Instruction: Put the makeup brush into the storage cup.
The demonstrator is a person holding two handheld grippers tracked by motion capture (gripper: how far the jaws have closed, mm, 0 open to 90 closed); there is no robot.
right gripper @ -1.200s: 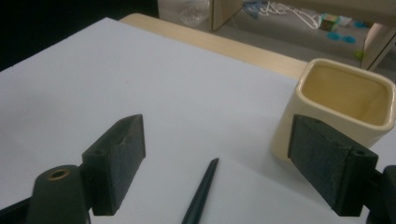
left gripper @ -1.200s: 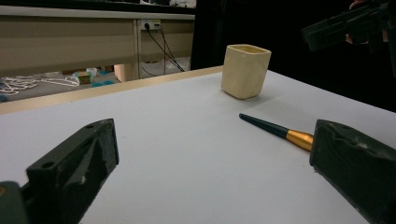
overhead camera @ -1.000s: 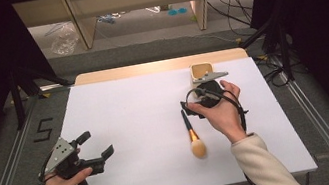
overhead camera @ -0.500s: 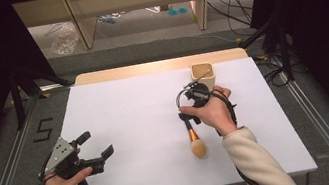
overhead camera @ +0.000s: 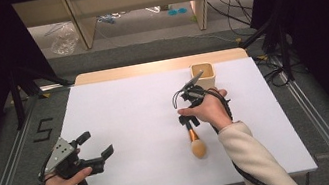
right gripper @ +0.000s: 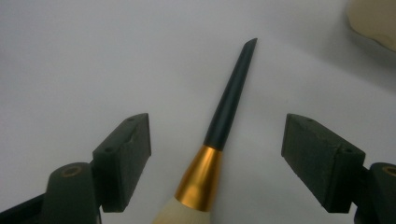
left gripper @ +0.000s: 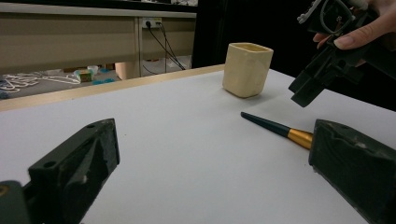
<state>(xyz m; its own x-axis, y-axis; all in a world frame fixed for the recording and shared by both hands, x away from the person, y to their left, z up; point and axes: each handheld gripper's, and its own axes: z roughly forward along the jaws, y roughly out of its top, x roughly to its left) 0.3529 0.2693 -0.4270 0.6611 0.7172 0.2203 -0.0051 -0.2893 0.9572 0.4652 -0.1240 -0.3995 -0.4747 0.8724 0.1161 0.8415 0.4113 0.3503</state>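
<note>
Right tongs [right gripper: 217, 158] lowered, closing astride brush [right gripper: 223, 126], bristles cut off; left tongs [overhead camera: 94, 144] apart.

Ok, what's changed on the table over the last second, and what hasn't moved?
The right gripper has come away from the cream cup toward the person and down over the makeup brush. Its jaws have just been closing and now straddle the brush's dark handle without touching it. The brush itself, the cup and the left gripper, with its jaws open, stayed where they were.
</note>
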